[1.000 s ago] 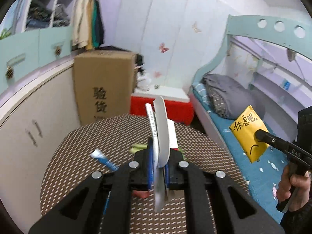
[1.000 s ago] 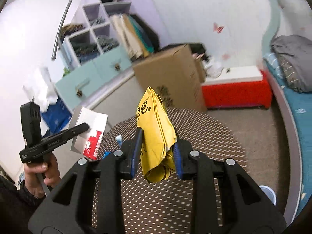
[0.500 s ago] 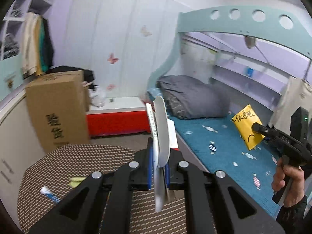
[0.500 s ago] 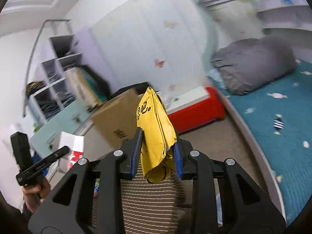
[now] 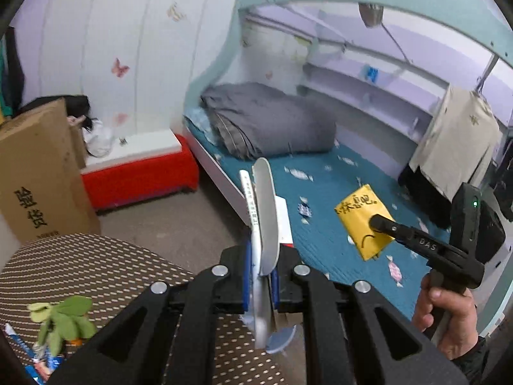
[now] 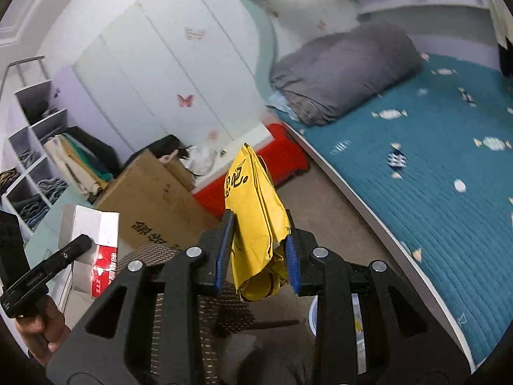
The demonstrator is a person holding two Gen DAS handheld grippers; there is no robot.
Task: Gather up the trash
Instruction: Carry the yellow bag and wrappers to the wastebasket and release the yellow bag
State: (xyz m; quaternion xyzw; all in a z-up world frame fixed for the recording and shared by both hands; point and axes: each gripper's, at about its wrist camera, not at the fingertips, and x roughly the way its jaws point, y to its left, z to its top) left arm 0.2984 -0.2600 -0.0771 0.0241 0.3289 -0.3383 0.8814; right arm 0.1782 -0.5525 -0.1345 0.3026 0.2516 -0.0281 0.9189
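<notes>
My left gripper (image 5: pixel 260 256) is shut on a flattened white and red carton (image 5: pixel 264 218), held upright in the air past the table's edge. The carton also shows in the right wrist view (image 6: pixel 96 240). My right gripper (image 6: pixel 258 256) is shut on a crumpled yellow paper bag (image 6: pixel 253 221) with black writing. In the left wrist view the yellow bag (image 5: pixel 364 221) hangs over the bed at the right. On the round woven table (image 5: pixel 96 276) lie green scraps (image 5: pixel 64 317) and a blue and white wrapper (image 5: pixel 38 359).
A bed with a teal cover (image 5: pixel 336 211) and a grey quilt (image 5: pixel 266 122) stands to the right. A brown cardboard box (image 5: pixel 35 173) and a red bench (image 5: pixel 141 173) stand by the wall. A pale round rim (image 6: pixel 320 317) shows on the floor below my right gripper.
Both grippers have swung right, away from the table and toward the bed. The table has slid to the lower left of the views. Both grips are unchanged.
</notes>
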